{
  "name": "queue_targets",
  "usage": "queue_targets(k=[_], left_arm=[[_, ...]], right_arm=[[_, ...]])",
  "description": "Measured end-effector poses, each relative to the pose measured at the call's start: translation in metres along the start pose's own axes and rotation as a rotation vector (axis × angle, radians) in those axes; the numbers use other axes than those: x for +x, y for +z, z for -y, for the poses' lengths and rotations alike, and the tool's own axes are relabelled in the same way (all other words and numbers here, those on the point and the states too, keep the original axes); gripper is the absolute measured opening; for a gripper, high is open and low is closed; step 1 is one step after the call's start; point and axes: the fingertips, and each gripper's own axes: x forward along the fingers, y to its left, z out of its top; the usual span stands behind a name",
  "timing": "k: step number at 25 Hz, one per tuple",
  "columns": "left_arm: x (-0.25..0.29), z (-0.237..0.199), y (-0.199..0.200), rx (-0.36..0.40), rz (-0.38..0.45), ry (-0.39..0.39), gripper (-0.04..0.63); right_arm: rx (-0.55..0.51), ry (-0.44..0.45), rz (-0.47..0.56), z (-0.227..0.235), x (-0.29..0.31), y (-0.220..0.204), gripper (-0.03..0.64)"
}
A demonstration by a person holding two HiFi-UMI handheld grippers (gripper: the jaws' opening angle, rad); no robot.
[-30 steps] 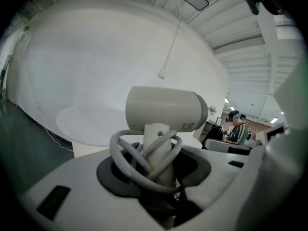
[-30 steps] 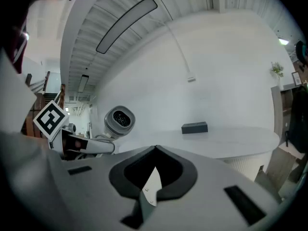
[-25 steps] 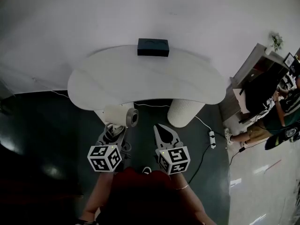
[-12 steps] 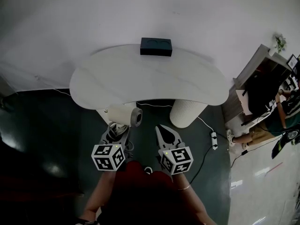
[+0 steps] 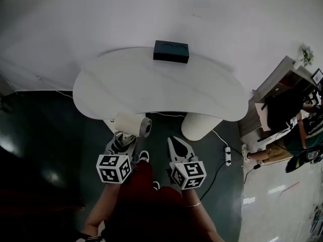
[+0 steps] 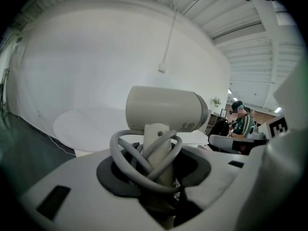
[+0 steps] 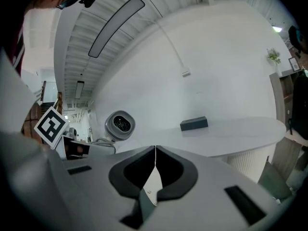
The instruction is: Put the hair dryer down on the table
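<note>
Head view | cream cylindrical plastic hair dryer [image 5: 132,124] is carried short of near edge of white curved desk [image 5: 151,89], not yet laid down | handle with looped grey cord [image 6: 116,159] is pinched by left gripper [image 5: 121,142] for transport | right gripper [image 5: 175,144] jaws pressed together, nothing held

Dark box [image 5: 171,51] is set at the far edge of the table [image 5: 126,87], a white power strip [image 5: 227,152] is laid on the dark floor [image 5: 45,135] off its right end, and a seated person [image 5: 303,134] is seen beside a shelf [image 5: 281,73] at far right.
</note>
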Motion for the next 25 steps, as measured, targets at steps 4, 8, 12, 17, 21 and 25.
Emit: queue_targets(k=[4,8,12,17,21,25], left_arm=[[0.025,-0.010,0.010,0.022,-0.001,-0.003,0.199],[0.053,-0.018,0.021,0.025,-0.005,-0.010,0.199],[0.083,-0.030,0.036,0.040,-0.020,-0.025,0.199],[0.121,-0.047,0.056,0.045,-0.032,-0.034,0.199],[0.147,-0.060,0.068,0.049,-0.046,-0.045,0.199],[0.168,-0.072,0.082,0.061,-0.055,-0.061,0.199]], right_arm=[[-0.005,-0.019,-0.006,0.015,0.021,0.006,0.015],[-0.008,-0.029,-0.012,0.031,0.047,0.014,0.015],[-0.006,-0.034,-0.017,0.042,0.081,0.024,0.015],[0.002,-0.039,-0.022,0.056,0.121,0.034,0.015],[0.009,-0.059,-0.032,0.067,0.145,0.038,0.015],[0.013,-0.073,-0.034,0.072,0.169,0.048,0.015]])
